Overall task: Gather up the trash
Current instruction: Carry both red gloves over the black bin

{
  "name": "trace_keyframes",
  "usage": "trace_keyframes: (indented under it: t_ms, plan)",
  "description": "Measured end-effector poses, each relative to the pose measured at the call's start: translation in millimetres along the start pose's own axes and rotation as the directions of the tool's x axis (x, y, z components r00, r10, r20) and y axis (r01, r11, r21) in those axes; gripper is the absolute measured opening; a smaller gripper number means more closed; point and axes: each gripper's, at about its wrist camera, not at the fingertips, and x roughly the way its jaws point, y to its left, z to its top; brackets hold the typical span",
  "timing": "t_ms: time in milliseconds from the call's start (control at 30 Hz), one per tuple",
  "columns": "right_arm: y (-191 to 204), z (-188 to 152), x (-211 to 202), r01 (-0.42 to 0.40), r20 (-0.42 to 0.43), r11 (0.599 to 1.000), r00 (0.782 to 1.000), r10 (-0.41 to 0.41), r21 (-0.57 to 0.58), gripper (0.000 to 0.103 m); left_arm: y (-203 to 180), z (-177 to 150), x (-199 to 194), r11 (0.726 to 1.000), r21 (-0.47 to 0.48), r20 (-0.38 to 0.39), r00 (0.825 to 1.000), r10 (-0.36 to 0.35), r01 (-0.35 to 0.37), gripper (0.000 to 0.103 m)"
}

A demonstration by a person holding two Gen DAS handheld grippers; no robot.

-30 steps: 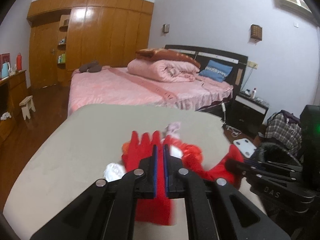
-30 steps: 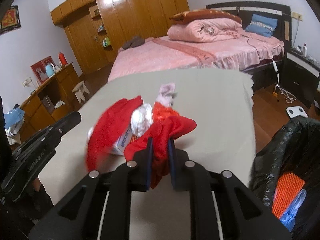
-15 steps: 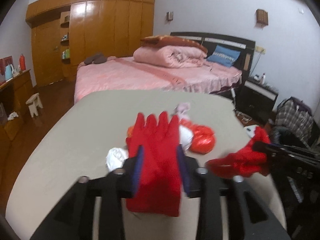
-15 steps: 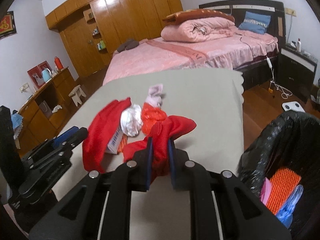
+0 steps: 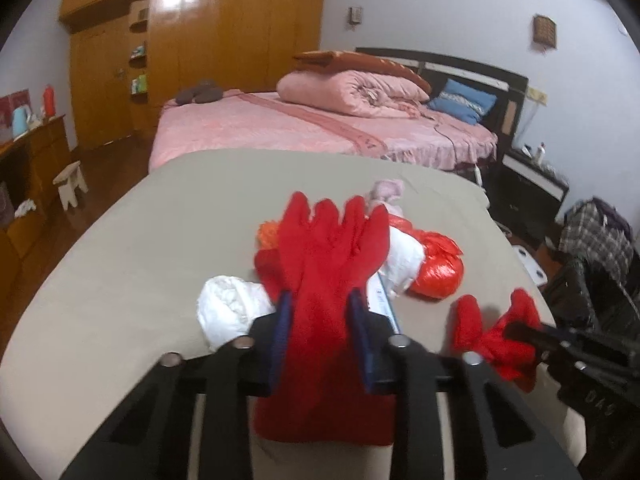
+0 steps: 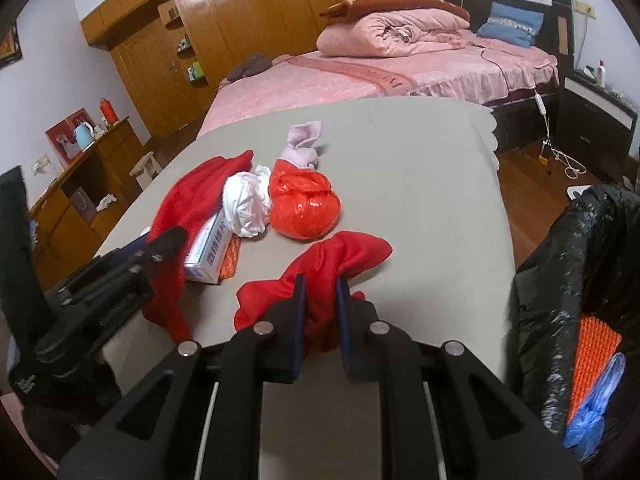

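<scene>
The left tongs (image 5: 320, 332) are standing parted around a red glove (image 5: 328, 264) lying on the desk (image 5: 140, 248). The right tongs (image 6: 319, 312) are pinching a second red glove (image 6: 340, 256) near the black bin bag (image 6: 560, 280). Only the right view is showing inside that bag: an orange item (image 6: 592, 364) and a blue item (image 6: 596, 412). Beyond the bag on the desk are sitting a tied red bag (image 6: 304, 208), white wad (image 6: 246, 204) and box (image 6: 208, 252).
</scene>
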Motion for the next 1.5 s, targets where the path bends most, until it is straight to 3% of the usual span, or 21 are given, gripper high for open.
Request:
trace_keyframes:
  t_ms: [100, 467, 833, 1133, 1500]
  plan:
    - [3, -3, 6, 0.015, -0.007, 1.0, 1.0, -0.015, -0.014, 0.014, 11, 0, -5, 0.999, -0.043, 0.021, 1.0, 0.008, -0.008, 0.008]
    - [0, 3, -1, -0.002, -0.008, 1.0, 1.0, 0.002, -0.008, 0.014, 0, 12, -43, 1.0, -0.011, 0.107, 0.994, -0.004, 0.005, 0.007]
    - [-16, 40, -88, -0.029, 0.16, 1.0, 0.987, 0.029, -0.005, 0.013, -41, 31, -100, 0.992, 0.053, 0.188, 0.975, -0.119, 0.111, 0.007]
    - [-60, 43, -148, 0.035, 0.247, 0.999, 0.968, -0.043, 0.036, 0.013, -106, 43, -113, 0.958, 0.156, 0.203, 0.941, -0.27, 0.241, 0.007]
    - [-136, 23, -203, 0.183, 0.298, 0.972, 0.929, -0.221, 0.15, 0.013, -201, 41, -116, 0.869, 0.279, 0.158, 0.873, -0.46, 0.408, 0.007]
